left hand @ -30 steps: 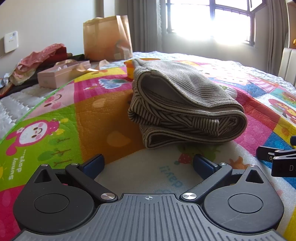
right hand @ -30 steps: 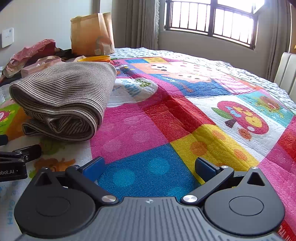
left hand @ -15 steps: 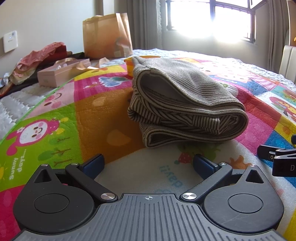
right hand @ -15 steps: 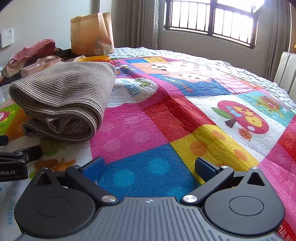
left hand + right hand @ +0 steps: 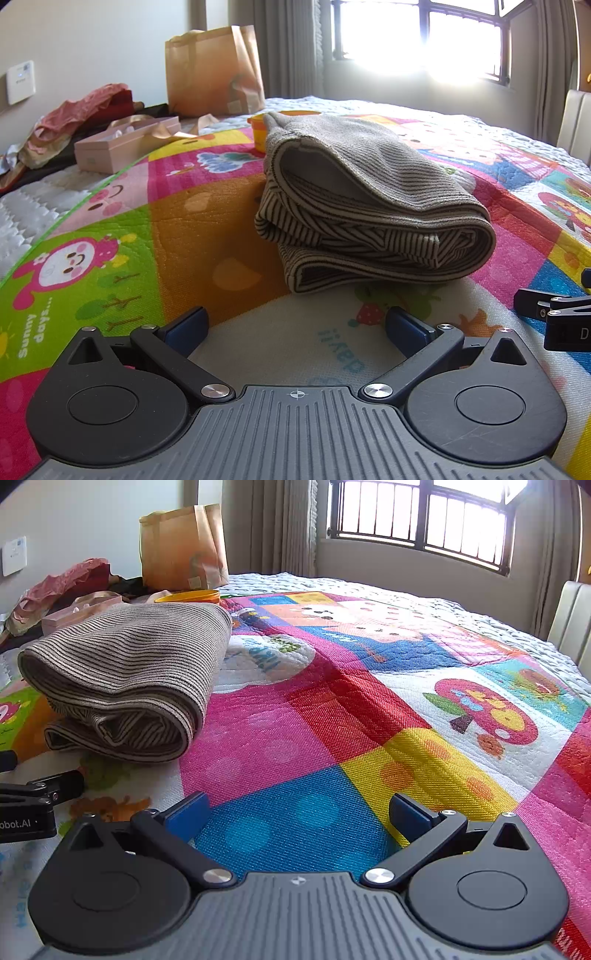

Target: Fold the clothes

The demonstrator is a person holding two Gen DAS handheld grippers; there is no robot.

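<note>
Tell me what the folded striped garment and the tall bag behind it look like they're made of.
Folded striped garment: soft ribbed knit, matte, judging by fine ridged stripes and rounded, thick folds; fibre unclear. Tall bag: brown kraft paper, apparently, from its stiff creased sides and dull surface.

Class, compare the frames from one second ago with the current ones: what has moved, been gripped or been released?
Nothing has visibly changed. The folded grey-and-cream striped garment lies as before on the colourful cartoon play mat, and the left gripper and right gripper both stay open, holding nothing.
</note>
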